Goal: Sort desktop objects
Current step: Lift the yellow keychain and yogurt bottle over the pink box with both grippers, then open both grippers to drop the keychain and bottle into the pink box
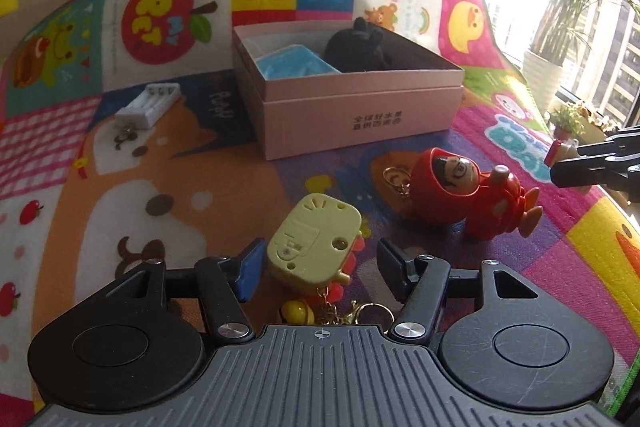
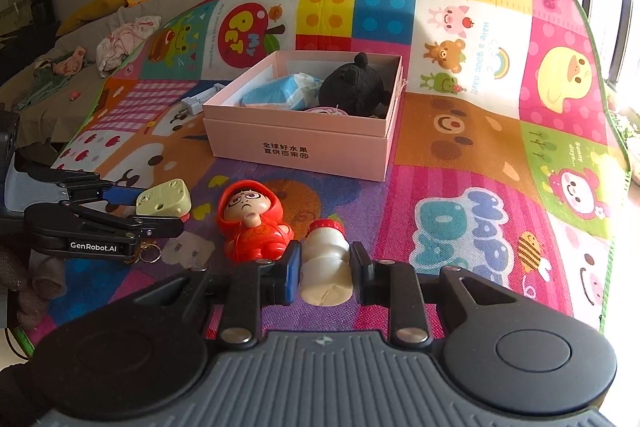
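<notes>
On the colourful play mat (image 2: 460,163), a pink box (image 2: 304,143) sits open near the middle, with a black plush toy (image 2: 352,87) and a blue packet (image 2: 280,91) inside. Nearer the cameras, the left gripper (image 1: 318,263) has its jaws parted around a pale yellow-green keychain toy (image 1: 312,243); neither pad presses on it, and its chain and rings (image 1: 360,311) trail back underneath. Just beside it a red hooded figurine (image 1: 464,187) lies on its side. The right gripper (image 2: 326,263) is closed on a small white bottle with a red cap (image 2: 326,259), gripped at its waist. Left of the box lies a white battery holder (image 1: 148,105).
</notes>
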Motion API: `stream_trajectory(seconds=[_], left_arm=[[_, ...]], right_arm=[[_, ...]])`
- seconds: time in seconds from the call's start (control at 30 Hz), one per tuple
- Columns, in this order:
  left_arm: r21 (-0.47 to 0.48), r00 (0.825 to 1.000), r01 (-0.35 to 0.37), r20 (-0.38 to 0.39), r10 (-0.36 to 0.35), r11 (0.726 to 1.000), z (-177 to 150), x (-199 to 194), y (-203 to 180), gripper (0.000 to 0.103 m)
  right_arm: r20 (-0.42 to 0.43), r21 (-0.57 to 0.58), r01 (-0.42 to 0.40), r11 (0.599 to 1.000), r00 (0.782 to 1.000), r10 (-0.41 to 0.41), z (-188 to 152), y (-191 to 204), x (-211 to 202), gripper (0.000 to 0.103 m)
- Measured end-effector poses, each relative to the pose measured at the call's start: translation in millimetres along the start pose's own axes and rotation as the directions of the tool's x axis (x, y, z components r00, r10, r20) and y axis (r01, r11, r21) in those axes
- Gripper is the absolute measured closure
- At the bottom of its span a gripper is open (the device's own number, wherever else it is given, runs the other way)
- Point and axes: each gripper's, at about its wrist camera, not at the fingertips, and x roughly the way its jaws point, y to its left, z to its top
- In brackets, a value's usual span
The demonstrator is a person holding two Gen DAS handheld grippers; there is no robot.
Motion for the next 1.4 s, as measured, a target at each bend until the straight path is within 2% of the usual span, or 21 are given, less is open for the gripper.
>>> stream_trajectory(seconds=[0.17, 0.27, 0.47, 0.57, 0.63, 0.73, 0.87, 0.93, 1.0, 1.13, 1.2, 1.3, 1.4], left_arm=[[0.011, 1.000, -0.015, -0.009, 0.015, 1.000, -1.9, 2.8, -2.2, 0.043], [0.005, 1.000, -0.020, -0.012, 0.020, 1.000, -0.5, 1.5, -1.4, 0.051], [0.001, 1.000, -0.015, -0.007, 0.015, 1.000, 0.6, -3.7, -2.3, 0.051], [0.005, 1.000, -0.008, 0.025, 0.008, 1.000, 6.8, -15.2, -5.6, 0.052], [0.017, 0.997, 0.000, 0.080, -0.001, 1.000, 18.5, -31.3, -9.0, 0.052], [0.030, 0.978, -0.006, 0.209, 0.000, 1.000, 48.0, -60.0, -11.5, 0.052], [0.053, 0.928, -0.029, 0.373, 0.007, 0.998, 96.5, -81.3, -15.6, 0.052], [0.070, 0.907, -0.031, 0.421, -0.002, 0.997, 118.1, -77.2, -19.2, 0.052], [0.071, 0.901, -0.008, 0.434, -0.023, 0.997, 136.9, -62.0, -20.9, 0.052], [0.049, 0.924, 0.071, 0.372, -0.084, 0.996, 159.2, -13.0, -19.9, 0.052], [0.034, 0.941, 0.088, 0.325, -0.094, 0.996, 162.2, 15.9, -20.0, 0.052], [0.004, 0.957, 0.103, 0.271, -0.101, 0.995, 160.0, 47.9, -17.2, 0.050], [-0.048, 0.963, 0.114, 0.249, -0.098, 0.992, 147.3, 54.7, -2.9, 0.032]], right_arm=[[-0.008, 0.010, -0.003, 1.000, 1.000, 0.004, -2.9, -1.4, -0.6, 0.078], [-0.010, 0.014, -0.006, 1.000, 1.000, 0.006, -4.5, -1.5, -1.1, 0.078], [0.005, 0.008, -0.006, 1.000, 1.000, 0.006, -2.2, -0.1, -6.7, 0.078], [0.021, 0.000, -0.005, 1.000, 1.000, 0.005, 2.4, 0.8, -12.3, 0.078], [0.056, -0.003, -0.010, 1.000, 0.998, 0.010, 10.7, 0.7, -21.3, 0.078], [0.165, -0.009, -0.034, 0.999, 0.986, 0.035, 36.0, -0.2, -45.9, 0.078], [0.306, -0.027, -0.052, 0.998, 0.950, 0.058, 64.1, 1.2, -70.5, 0.078], [0.331, -0.032, -0.047, 0.998, 0.942, 0.055, 70.8, 2.2, -70.9, 0.078], [0.317, -0.024, -0.052, 0.998, 0.947, 0.057, 73.5, 1.2, -64.3, 0.078], [0.257, -0.016, -0.036, 0.999, 0.966, 0.039, 66.6, -2.1, -44.6, 0.078], [0.226, 0.003, -0.032, 0.999, 0.974, 0.030, 62.9, -8.0, -35.5, 0.078], [0.193, 0.026, -0.019, 0.999, 0.981, 0.013, 59.6, -15.6, -24.5, 0.078], [0.175, 0.037, -0.013, 0.999, 0.985, 0.006, 59.4, -19.4, -16.0, 0.078]])
